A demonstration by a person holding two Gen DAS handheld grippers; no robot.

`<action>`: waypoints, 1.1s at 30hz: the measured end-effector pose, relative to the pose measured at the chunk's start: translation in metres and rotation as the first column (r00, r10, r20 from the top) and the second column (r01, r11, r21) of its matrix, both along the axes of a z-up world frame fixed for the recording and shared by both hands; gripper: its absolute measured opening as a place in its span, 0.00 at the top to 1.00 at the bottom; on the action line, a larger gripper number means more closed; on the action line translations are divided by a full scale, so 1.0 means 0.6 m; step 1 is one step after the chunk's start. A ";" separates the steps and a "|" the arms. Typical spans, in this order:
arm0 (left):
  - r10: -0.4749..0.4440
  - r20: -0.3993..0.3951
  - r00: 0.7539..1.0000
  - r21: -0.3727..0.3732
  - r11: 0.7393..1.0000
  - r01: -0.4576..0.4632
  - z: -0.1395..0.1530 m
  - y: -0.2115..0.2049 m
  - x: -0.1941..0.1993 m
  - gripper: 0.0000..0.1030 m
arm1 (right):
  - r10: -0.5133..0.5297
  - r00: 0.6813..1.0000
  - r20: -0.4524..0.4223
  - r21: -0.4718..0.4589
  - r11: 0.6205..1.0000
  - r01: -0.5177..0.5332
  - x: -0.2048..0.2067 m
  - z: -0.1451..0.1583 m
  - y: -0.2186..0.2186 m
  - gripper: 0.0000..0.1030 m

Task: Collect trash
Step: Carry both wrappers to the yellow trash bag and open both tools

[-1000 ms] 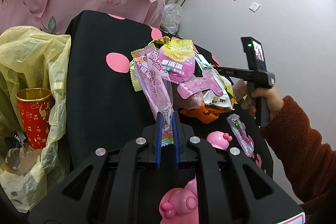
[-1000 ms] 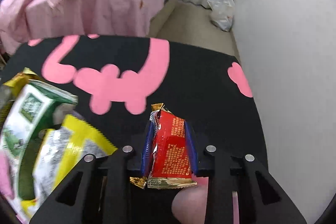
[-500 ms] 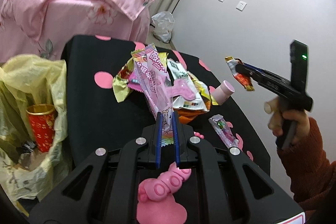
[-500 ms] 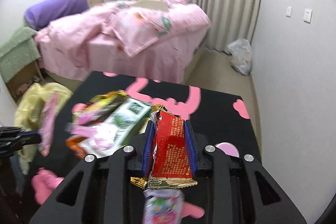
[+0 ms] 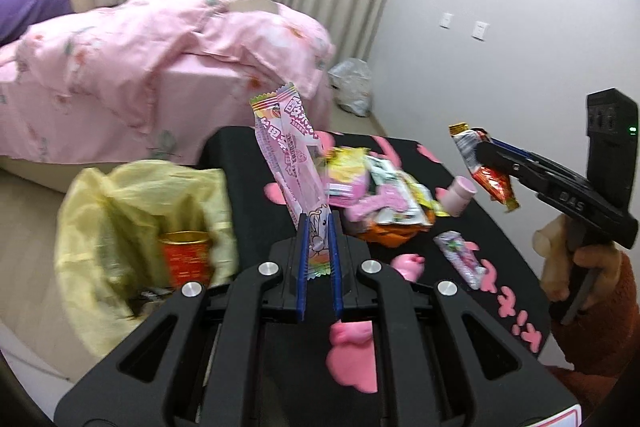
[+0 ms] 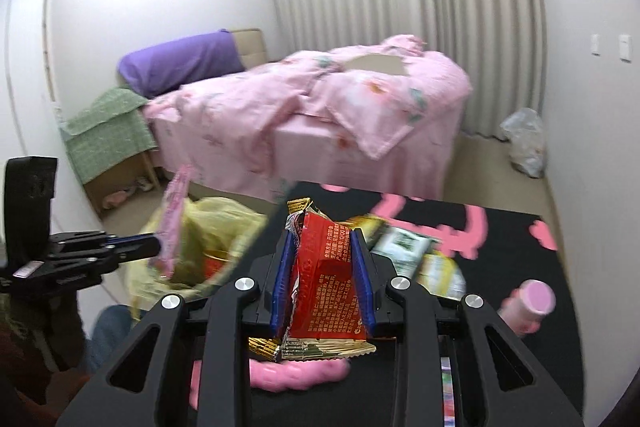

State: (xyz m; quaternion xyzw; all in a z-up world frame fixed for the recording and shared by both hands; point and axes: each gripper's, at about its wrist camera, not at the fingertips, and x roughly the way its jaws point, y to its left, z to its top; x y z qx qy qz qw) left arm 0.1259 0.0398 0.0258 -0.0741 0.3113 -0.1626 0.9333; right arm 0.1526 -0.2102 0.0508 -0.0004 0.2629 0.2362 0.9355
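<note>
My left gripper (image 5: 318, 227) is shut on a long pink wrapper (image 5: 288, 155) and holds it upright above the table's left edge. It also shows in the right wrist view (image 6: 174, 223), beside the yellow trash bag (image 6: 208, 247). My right gripper (image 6: 324, 247) is shut on a red snack wrapper (image 6: 324, 287), lifted above the black table (image 6: 500, 235). The red wrapper also shows in the left wrist view (image 5: 486, 167). The yellow bag (image 5: 120, 223) hangs open left of the table with a red cup (image 5: 186, 255) inside.
A pile of wrappers (image 5: 380, 195), a pink bottle (image 5: 460, 195) and a small purple wrapper (image 5: 458, 259) lie on the black table (image 5: 248, 195). A pink bed (image 5: 140, 79) stands behind. A white bag (image 5: 352, 91) sits on the floor by the wall.
Both grippers have risen from the table with their wrappers. The left gripper has swung toward the yellow bag and the views now look across the room.
</note>
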 end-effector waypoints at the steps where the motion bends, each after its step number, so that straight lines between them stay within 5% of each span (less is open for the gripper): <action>1: 0.025 -0.003 1.000 0.002 1.000 -0.025 0.000 0.015 -0.004 0.92 | 0.014 1.000 0.006 -0.003 1.000 -0.014 -0.001 0.002 0.015 0.73; 8: 0.166 -0.031 0.986 0.006 0.986 -0.166 -0.003 0.115 -0.033 0.92 | 0.116 0.993 0.027 0.005 0.993 -0.116 -0.009 0.014 0.111 0.73; 20: 0.205 -0.083 0.975 -0.034 0.978 -0.208 -0.029 0.180 -0.034 0.92 | 0.229 0.973 -0.019 0.011 0.973 -0.229 0.034 -0.017 0.203 0.72; 33: 0.295 -0.214 0.931 -0.034 0.950 -0.309 -0.127 0.240 0.036 0.92 | 0.370 0.910 -0.187 0.020 0.928 -0.373 0.147 -0.134 0.339 0.72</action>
